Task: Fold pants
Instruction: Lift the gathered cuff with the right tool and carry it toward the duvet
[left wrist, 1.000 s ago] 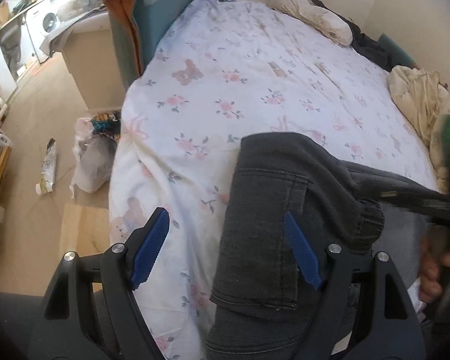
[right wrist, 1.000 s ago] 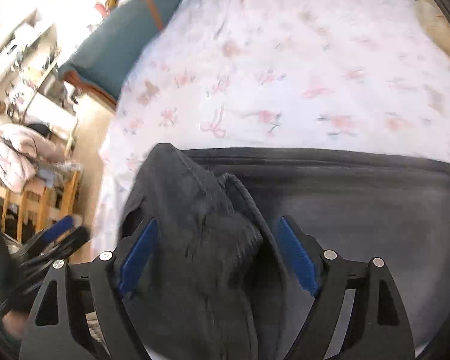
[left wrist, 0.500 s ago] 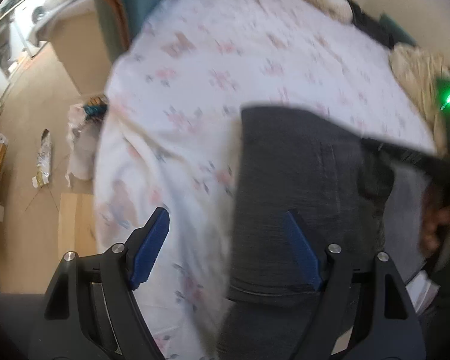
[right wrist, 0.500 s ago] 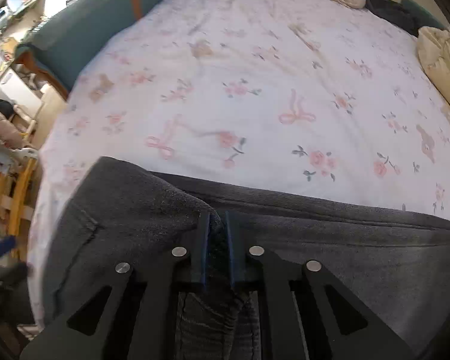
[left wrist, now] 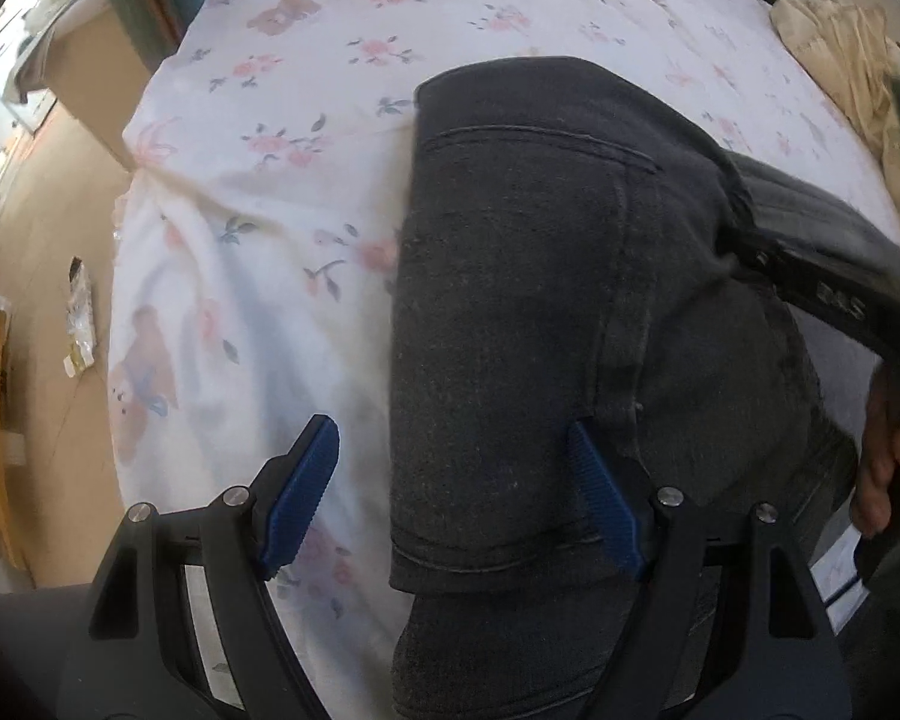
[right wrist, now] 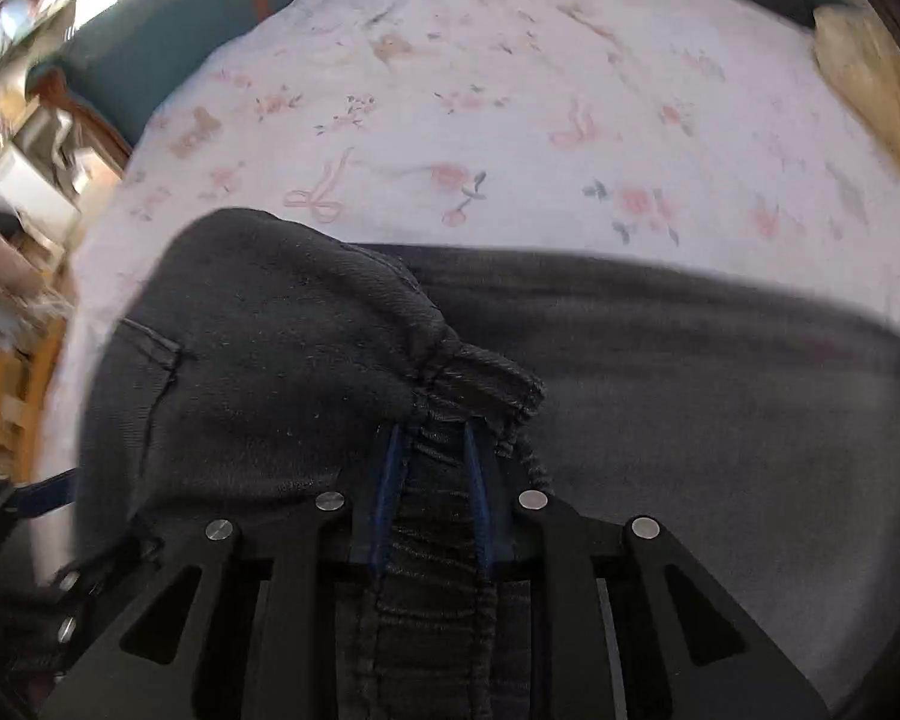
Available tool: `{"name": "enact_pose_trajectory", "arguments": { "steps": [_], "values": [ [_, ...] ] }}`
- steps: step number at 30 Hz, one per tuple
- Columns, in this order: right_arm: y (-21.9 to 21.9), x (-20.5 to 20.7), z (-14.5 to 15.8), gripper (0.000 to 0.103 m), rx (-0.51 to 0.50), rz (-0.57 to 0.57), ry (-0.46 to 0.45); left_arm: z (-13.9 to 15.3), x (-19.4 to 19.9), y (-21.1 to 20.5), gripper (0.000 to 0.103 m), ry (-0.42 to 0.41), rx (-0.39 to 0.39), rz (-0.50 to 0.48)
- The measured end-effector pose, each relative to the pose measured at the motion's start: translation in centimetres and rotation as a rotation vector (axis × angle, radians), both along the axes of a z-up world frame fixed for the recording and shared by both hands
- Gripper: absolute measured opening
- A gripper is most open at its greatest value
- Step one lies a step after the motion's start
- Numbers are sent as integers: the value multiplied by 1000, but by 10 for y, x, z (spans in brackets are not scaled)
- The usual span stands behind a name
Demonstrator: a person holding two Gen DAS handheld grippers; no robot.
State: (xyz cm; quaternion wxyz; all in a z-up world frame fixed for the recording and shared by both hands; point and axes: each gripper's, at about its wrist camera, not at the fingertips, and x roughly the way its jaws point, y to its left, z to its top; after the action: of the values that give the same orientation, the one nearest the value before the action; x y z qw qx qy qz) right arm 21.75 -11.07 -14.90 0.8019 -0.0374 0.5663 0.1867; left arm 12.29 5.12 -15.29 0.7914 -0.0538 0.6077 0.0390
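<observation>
Dark grey pants (left wrist: 546, 300) lie on a bed with a white floral sheet (left wrist: 258, 228), near its front edge. My left gripper (left wrist: 450, 492) is open, its blue pads on either side of the pants' left folded edge and hem, gripping nothing. My right gripper (right wrist: 432, 468) is shut on the gathered elastic waistband of the pants (right wrist: 438, 396). The right gripper's black body (left wrist: 822, 264) reaches in from the right in the left wrist view. The pants (right wrist: 690, 384) stretch away to the right in the right wrist view.
A teal chair (right wrist: 168, 42) stands at the bed's far left corner. Cream bedding (left wrist: 840, 54) is heaped on the right side of the bed. Wooden floor with litter (left wrist: 81, 324) lies left of the bed. A wooden chair (right wrist: 12, 396) stands at left.
My right gripper has closed on the waistband. My left gripper, still open, has moved forward over the pants' left edge. The pants now lie flatter.
</observation>
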Motion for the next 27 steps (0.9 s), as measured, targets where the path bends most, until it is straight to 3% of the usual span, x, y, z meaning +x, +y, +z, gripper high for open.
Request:
{"name": "enact_pose_trajectory", "arguments": {
  "steps": [2, 4, 5, 7, 9, 11, 14, 17, 20, 22, 27],
  "values": [
    [-1, 6, -2, 21, 10, -10, 35, 8, 0, -2, 76, -27, 0, 0],
    [-13, 9, 8, 22, 83, -34, 85, 22, -2, 0, 76, -77, -27, 24],
    [-23, 7, 19, 28, 128, -46, 86, 30, -3, 1, 76, -102, -38, 37],
    [-52, -7, 43, 32, 217, -87, 46, 45, -6, 2, 76, -153, -57, 61],
    [-97, -26, 66, 53, 293, -192, 8, 56, -8, -1, 76, -188, -71, 73],
    [-151, -45, 75, 86, 345, -363, -19, 65, -7, -8, 76, -221, -85, 47],
    [-244, -94, 68, 87, 417, -729, -43, 73, -8, -16, 76, -263, -65, -3],
    [-318, -153, 34, 87, 423, -1104, -24, 75, -11, -10, 76, -253, -96, 26],
    [-367, -173, 3, 88, 483, -1323, 14, 68, -6, -6, 76, -216, -134, 65],
    [-389, -169, -4, 88, 549, -1390, -6, 65, -3, -10, 76, -208, -130, 56],
    [-453, -133, -7, 88, 679, -1402, -96, 66, -4, -12, 76, -253, -51, 40]
  ]
}}
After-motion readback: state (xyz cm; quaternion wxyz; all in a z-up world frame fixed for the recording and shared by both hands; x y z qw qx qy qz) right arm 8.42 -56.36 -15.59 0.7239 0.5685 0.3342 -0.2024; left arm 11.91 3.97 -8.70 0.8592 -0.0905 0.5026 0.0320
